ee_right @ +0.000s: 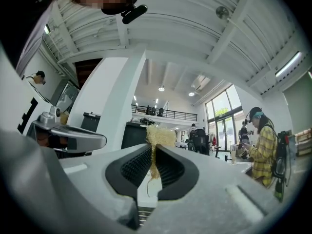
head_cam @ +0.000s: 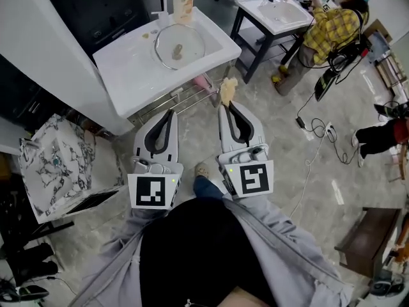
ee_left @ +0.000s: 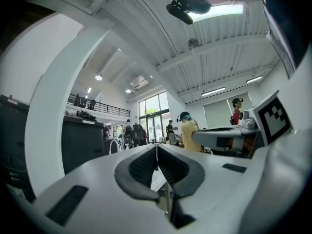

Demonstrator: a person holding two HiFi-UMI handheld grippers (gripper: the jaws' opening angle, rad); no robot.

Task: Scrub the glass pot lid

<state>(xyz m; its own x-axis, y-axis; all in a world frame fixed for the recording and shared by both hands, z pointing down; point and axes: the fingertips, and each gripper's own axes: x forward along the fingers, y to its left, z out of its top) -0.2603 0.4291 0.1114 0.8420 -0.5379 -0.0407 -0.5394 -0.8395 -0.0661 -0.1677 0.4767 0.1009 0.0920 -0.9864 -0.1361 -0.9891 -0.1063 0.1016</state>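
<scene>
Right gripper pinches scrubber — glass lid apart

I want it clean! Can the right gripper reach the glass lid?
Probably yes: the right gripper, shut on the scrubber, has nothing between it and the glass lid lying in the sink.

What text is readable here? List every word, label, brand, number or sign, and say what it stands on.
No text can be read.
Pump bottle at the back of the sink: its label is too small and blurred to read.
Left marker cube and right marker cube: black-and-white square patterns only, no letters or digits.
</scene>
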